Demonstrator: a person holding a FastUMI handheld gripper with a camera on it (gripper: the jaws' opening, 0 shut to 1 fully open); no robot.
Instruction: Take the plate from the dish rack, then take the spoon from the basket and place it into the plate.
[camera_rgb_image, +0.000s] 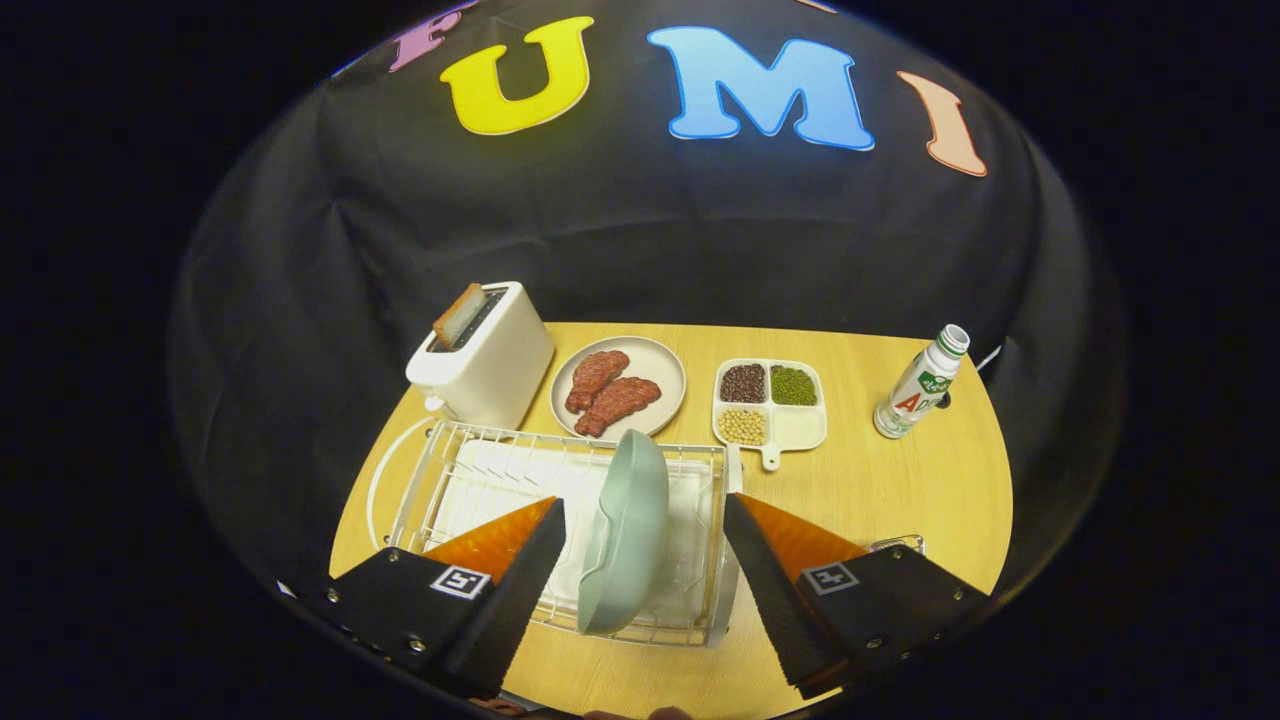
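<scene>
A pale green plate stands on edge in the white wire dish rack on a round wooden table. My gripper is open, with one finger on each side of the plate and a gap between each finger and the plate. The plate sits between the fingertips, nearer the left finger. A small piece of a metal wire basket peeks out just behind the right finger; its contents are hidden.
Beyond the rack stand a white toaster with a slice of bread, a plate of meat pieces and a divided dish of beans. A white bottle stands at the far right near the table's edge.
</scene>
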